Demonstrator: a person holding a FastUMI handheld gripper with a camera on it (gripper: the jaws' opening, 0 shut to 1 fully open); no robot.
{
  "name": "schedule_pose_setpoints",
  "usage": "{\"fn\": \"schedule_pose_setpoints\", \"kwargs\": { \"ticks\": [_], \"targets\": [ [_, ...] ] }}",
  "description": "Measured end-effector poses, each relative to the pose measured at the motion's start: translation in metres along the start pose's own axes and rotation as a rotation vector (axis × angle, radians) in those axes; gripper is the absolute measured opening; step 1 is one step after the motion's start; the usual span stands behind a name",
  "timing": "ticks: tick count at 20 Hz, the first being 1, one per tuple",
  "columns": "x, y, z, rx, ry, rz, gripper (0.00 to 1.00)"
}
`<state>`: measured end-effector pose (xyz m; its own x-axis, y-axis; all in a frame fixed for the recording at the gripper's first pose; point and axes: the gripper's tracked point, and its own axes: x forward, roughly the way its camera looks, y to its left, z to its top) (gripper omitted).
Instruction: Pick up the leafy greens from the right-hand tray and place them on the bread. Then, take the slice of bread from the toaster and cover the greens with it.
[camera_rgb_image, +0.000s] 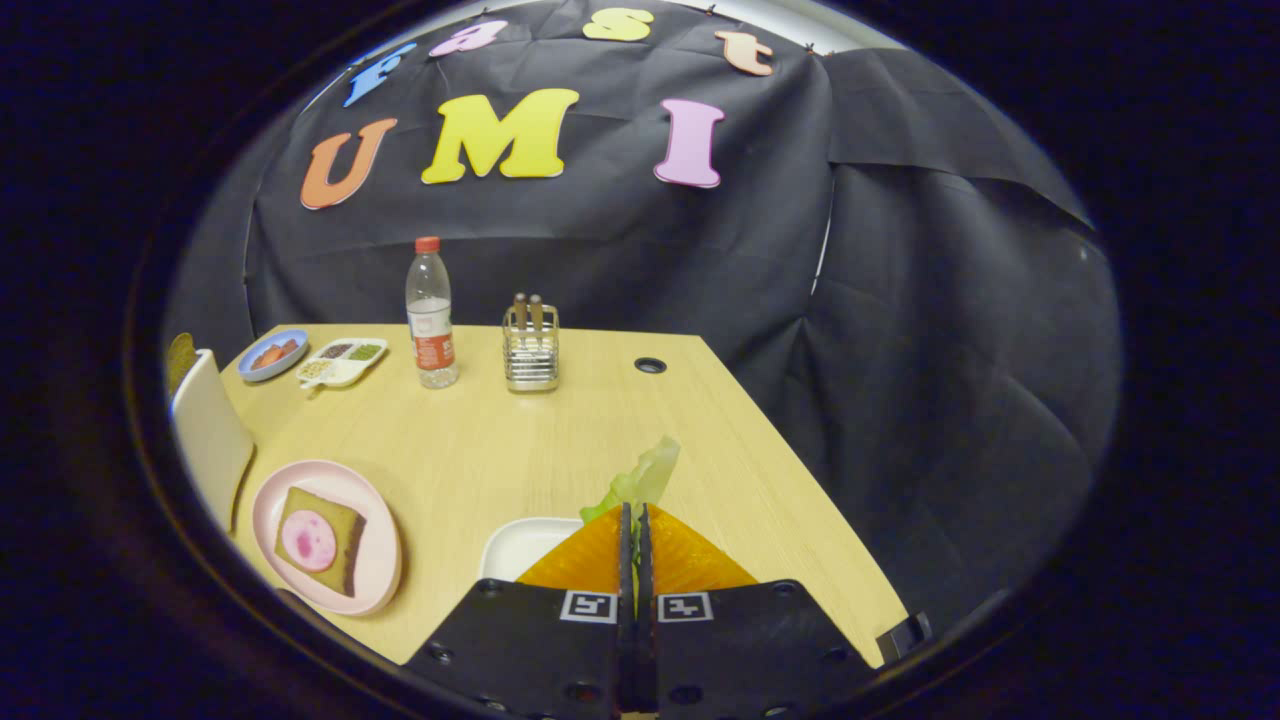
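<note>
My gripper (634, 520) is shut on a pale green leaf of greens (642, 478), which sticks up above the fingertips over the wooden table. Just below and behind the fingers lies a white tray (520, 545). To the left of the fingers sits a pink plate (375, 555) holding a slice of bread (322, 540) topped with a round pink slice of meat. A white toaster (208, 435) stands at the table's left edge beyond the plate, with a brown slice poking out of its top (180, 355).
At the back of the table stand a water bottle (431, 315), a metal utensil holder (531, 350), a blue dish (273, 353) and a divided white dish (342, 362). A cable hole (650, 365) sits near the far edge. The table's right edge runs diagonally close to the fingers.
</note>
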<state>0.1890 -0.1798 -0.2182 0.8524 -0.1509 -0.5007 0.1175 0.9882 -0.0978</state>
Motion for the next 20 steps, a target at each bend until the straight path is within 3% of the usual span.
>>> {"fn": "schedule_pose_setpoints", "kwargs": {
  "ticks": [4,9,15,20],
  "targets": [
    [-0.035,0.036,0.023,-0.03,-0.065,0.055,0.0],
    [-0.076,0.112,0.04,-0.066,-0.127,0.181,0.0],
    [-0.111,0.217,0.034,-0.117,-0.152,0.342,0.0],
    [-0.12,0.296,0.008,-0.084,-0.095,0.472,0.0]
  ]
}}
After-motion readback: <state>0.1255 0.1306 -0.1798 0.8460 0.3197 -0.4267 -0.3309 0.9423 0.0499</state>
